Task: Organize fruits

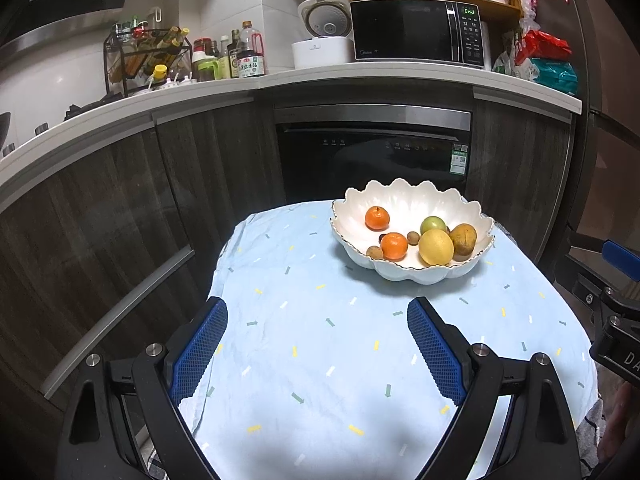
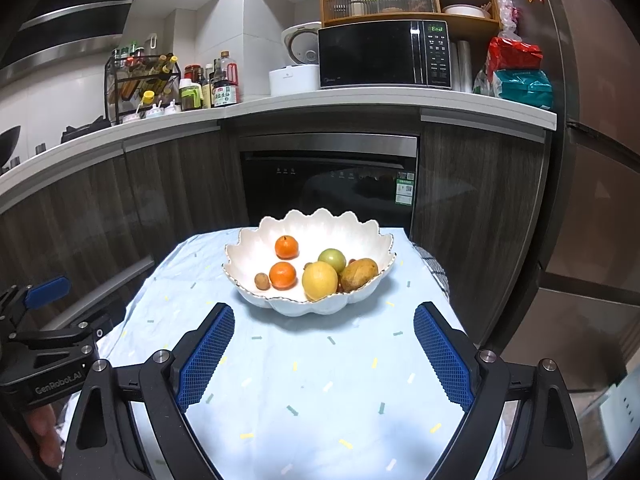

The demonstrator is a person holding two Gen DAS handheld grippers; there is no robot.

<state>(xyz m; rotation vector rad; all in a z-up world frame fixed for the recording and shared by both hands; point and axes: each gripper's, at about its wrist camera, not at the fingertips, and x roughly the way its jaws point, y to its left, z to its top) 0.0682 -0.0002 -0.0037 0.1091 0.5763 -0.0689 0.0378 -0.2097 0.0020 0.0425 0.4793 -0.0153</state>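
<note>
Grippers wide apart and empty, fruit gathered in the bowl.

Left gripper (image 1: 317,316) and right gripper (image 2: 324,320): jaws spread wide, nothing held, both hovering over the cloth (image 1: 320,360) short of the bowl (image 2: 280,304). Inside the bowl: lemon (image 2: 319,280) at the near rim, two oranges (image 2: 283,275) (image 2: 286,247) left of it, pear (image 2: 359,274) right, green fruit (image 2: 332,260) behind, small brown fruits between. Sorting looks finished or not begun; any next pick calls for a reach forward into the bowl.

left tool (image 1: 317,312) jaws apart, empty | white bowl (image 1: 400,200) ahead on tablecloth (image 1: 320,360) | fruits (image 1: 435,246) inside
</note>
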